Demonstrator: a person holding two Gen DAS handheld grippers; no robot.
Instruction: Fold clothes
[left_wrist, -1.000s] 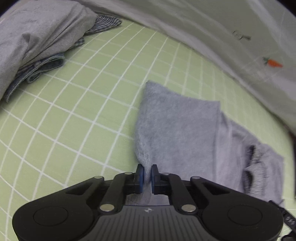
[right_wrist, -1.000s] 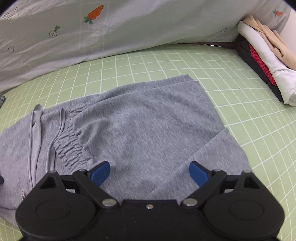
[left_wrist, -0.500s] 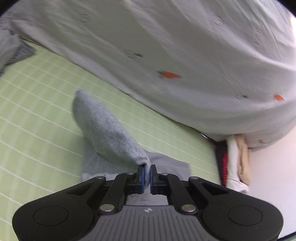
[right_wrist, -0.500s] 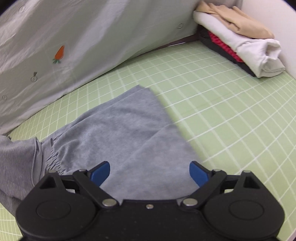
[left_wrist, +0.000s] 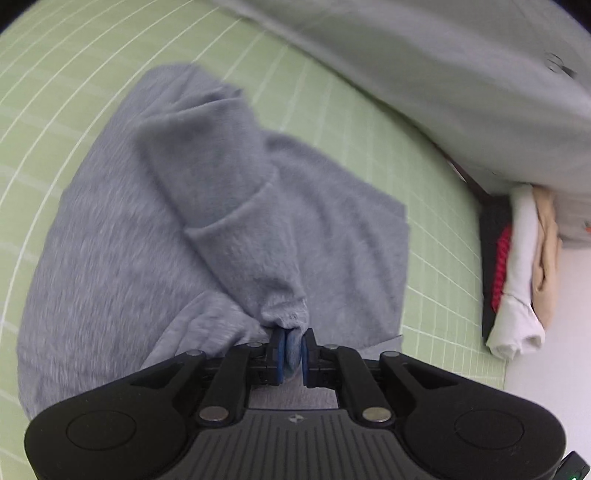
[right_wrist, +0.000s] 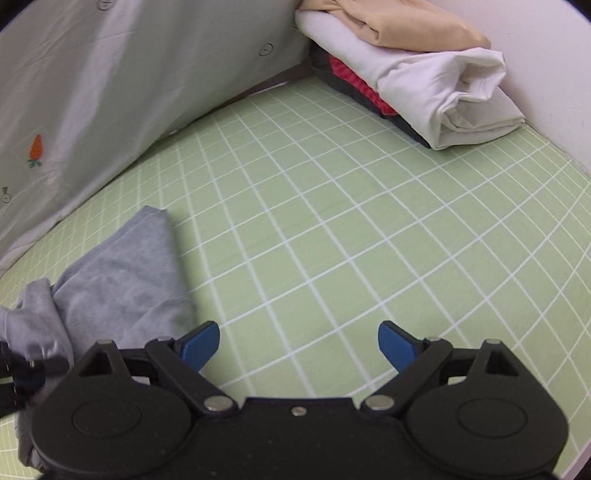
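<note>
Left wrist view. Left tool (left_wrist: 292, 349): blue pads clamped on a hem of the grey garment (left_wrist: 155, 236), jaws just starting to part with cloth between them. Garment: on the green grid mat (left_wrist: 66, 55), one fold carried over the rest. Risk: early release lets the fold slump crooked. Blurred; lower cloth edge hidden behind the tool.

Right wrist view. Right tool (right_wrist: 298, 343): jaws wide apart, empty, over bare mat beside the garment. Risk: unpinned cloth may drag. Folded stack (right_wrist: 417, 74): far corner. Garment cut off at left.

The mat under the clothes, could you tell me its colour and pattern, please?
Light green mat with a white grid; clearest in the right wrist view.
</note>
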